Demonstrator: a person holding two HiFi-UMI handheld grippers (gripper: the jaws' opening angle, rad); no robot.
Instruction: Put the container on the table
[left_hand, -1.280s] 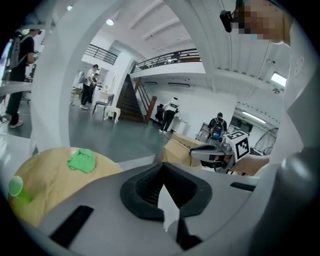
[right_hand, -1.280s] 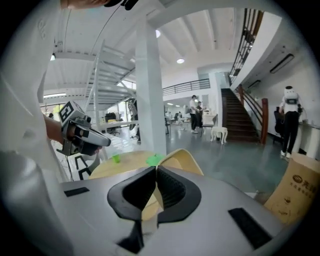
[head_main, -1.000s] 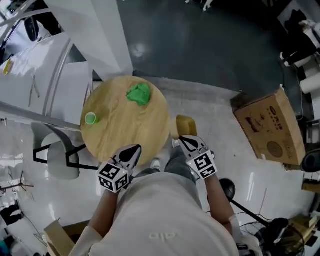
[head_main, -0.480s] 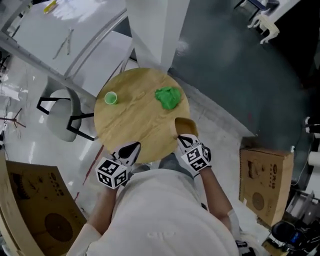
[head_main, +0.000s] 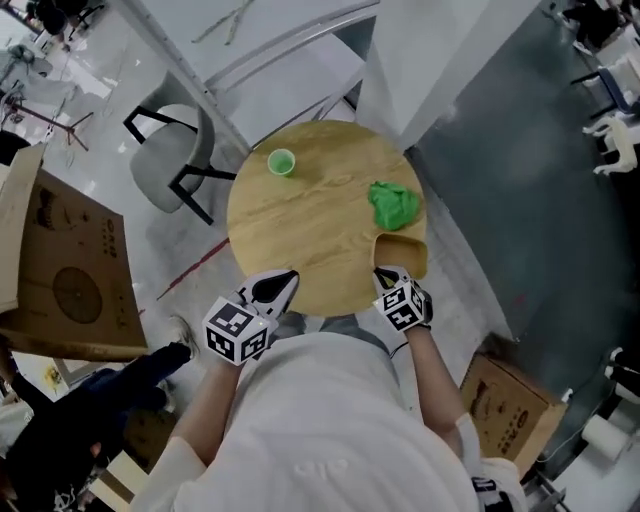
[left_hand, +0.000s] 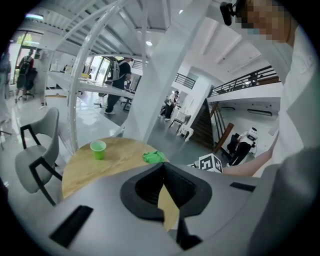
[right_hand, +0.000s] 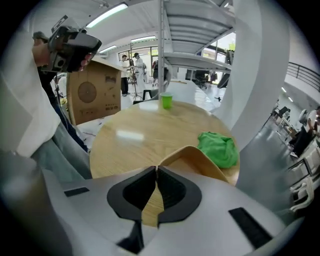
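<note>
- While the right gripper (right_hand: 156, 170) bites on the thin rim of the wooden container (head_main: 401, 252), its jaws all but together with only that rim between them, the job looks close to done but not finished.
- The wooden container is at the near right edge of the round table (head_main: 300, 225), just beside the green cloth (head_main: 395, 205). I cannot tell whether its base lies flat on the wood or hangs a touch above it.
- Done, as I judge it: the container is at the table and over its top.
- Left to do: settle it fully on the wood, perhaps further in, since one side seems to overhang the edge. Then the rim has to be let go and the gripper drawn clear.
- The left gripper (head_main: 288, 278) hovers at the near edge of the table, well apart from the container. Its jaws are closed tip to tip with nothing in them; only the tabletop shows through the gap lower down.
- On the table I count one wooden container, one green cloth and one green cup (head_main: 282, 161), the cup standing upright on the far side.
- Around it there is one round table, one chair (head_main: 170, 150) beyond it, two cardboard boxes (head_main: 60, 270) on the floor, and two grippers.
</note>
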